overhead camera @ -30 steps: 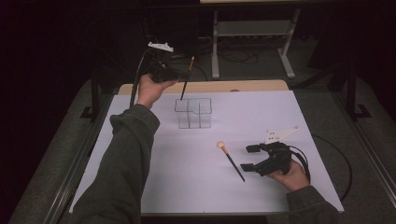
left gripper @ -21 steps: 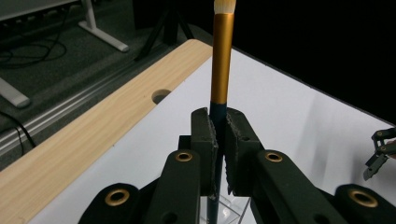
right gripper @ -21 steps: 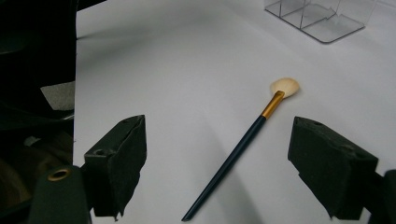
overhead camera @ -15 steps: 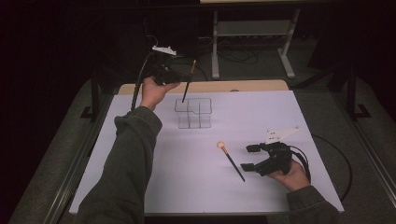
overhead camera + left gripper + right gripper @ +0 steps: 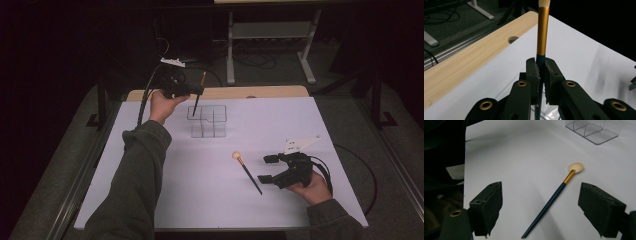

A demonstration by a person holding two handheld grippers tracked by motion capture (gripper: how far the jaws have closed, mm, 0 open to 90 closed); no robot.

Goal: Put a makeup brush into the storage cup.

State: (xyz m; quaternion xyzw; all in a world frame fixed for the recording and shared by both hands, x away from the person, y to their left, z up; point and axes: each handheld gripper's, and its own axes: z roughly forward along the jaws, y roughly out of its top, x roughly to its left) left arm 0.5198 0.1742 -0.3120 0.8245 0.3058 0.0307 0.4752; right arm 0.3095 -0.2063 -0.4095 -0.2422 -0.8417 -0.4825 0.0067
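My left gripper [image 5: 196, 91] hangs over the far side of the white-covered table [image 5: 320, 125], its jaws clamped tight on the dark handle of a slim gold-ferruled makeup brush [image 5: 198, 95]. The brush stands nearly upright, bristle end up, its lower tip above the clear plastic compartmented organizer [image 5: 208, 121]; whether the tip touches the organizer I cannot tell. In the left gripper view, the padded fingers [image 5: 533, 75] press the handle just below the ferrule. My right gripper [image 5: 267, 169] rests low near the table's right front, jaws spread wide and gripping nothing. A second dark-handled brush with a pale round head [image 5: 246, 171] lies flat just before it, untouched.
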